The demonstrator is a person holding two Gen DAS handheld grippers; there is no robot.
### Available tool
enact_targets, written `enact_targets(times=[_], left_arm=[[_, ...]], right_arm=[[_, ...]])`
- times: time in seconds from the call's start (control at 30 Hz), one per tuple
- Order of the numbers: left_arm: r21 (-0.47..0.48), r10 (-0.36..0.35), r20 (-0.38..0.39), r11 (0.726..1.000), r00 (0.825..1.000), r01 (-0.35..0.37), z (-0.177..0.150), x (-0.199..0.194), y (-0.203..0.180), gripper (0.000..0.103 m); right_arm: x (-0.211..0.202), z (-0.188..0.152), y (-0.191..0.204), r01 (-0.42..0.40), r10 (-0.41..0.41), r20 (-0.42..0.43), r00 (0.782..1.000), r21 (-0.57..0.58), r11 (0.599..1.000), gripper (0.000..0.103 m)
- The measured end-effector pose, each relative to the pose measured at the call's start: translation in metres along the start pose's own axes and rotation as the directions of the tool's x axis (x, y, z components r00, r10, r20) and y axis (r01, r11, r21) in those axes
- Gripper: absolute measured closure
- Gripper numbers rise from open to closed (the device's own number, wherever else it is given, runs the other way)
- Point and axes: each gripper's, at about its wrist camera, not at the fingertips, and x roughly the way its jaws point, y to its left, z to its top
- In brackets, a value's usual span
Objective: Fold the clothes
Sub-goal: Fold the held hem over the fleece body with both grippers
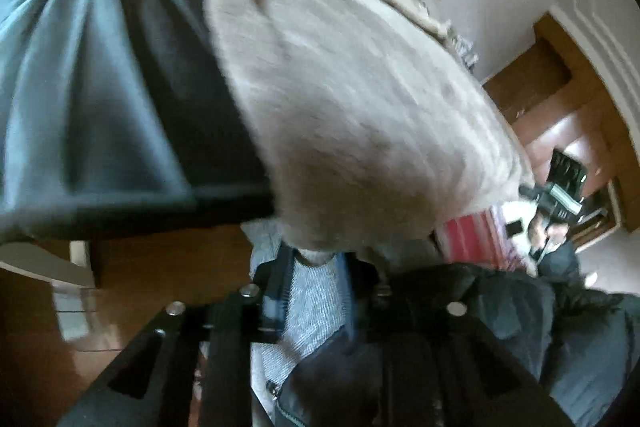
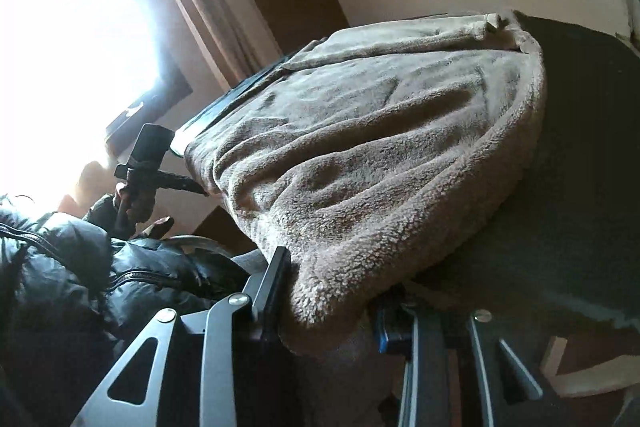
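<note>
**Fleece lies ahead of both tongs, its near hem strung between them**

The dark-covered worktop (image 2: 580,147) carries the task's thing: a beige fleece garment (image 2: 380,147), spread wide and rumpled over it. It reaches away from the person toward the far edge, where a thicker folded part sits. In the left wrist view a blue-grey cloth (image 1: 60,87) with a black band lies beside the fleece on the same surface.

The relation that counts is this. The fleece stretches forward from both tongs, and its near hem runs crosswise from one hand to the other. A fold would therefore carry that hem away from the person, over the body of the cloth. Neither hand is clearly nearer, since each meets the hem at its own end.

The right tongs (image 2: 332,307) stand partly apart, with a thick roll of hem filling the gap and bearing on both jaws. I judge them clamped on the fleece.

The left tongs (image 1: 326,267) are blurred. The fleece tapers down to their tips, but I cannot tell whether they pinch it. In the right wrist view they only reach the hem's other corner.

Lifted hem in hand fits the outset of a fold as well as a later one, so I name no stage.
</note>
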Motion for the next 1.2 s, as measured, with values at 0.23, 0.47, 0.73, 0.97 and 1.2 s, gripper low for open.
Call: enact_targets(times=[0.23, 0.47, 0.73, 0.97, 1.2], left_arm=[[0.041, -0.037, 0.138, 0.999, 0.990, 0.032, -0.002, -0.023, -0.004, 0.020], [0.077, -0.088, 0.069, 0.994, 0.994, 0.082, 0.002, 0.006, -0.012, 0.045], [0.135, -0.117, 0.062, 0.985, 0.991, 0.108, -0.003, 0.003, -0.026, 0.092], [0.219, -0.146, 0.203, 0.971, 0.968, 0.100, -0.006, -0.038, -0.065, 0.093], [0.272, -0.176, 0.327, 0.959, 0.929, 0.086, 0.022, -0.070, -0.089, 0.093]], right_arm=[[0.000, -0.001, -0.012, -0.040, 0.038, 0.026, 0.999, 0.065, 0.997, 0.059], [-0.001, 0.001, -0.008, -0.056, 0.054, 0.028, 0.998, 0.049, 0.997, 0.059], [0.001, 0.003, 0.000, -0.039, 0.038, 0.038, 0.999, 0.018, 0.999, 0.060], [-0.027, 0.017, 0.015, -0.031, 0.033, 0.169, 0.985, -0.017, 0.999, 0.066], [-0.039, 0.044, 0.027, 0.007, 0.008, 0.239, 0.971, -0.062, 0.998, 0.066]])
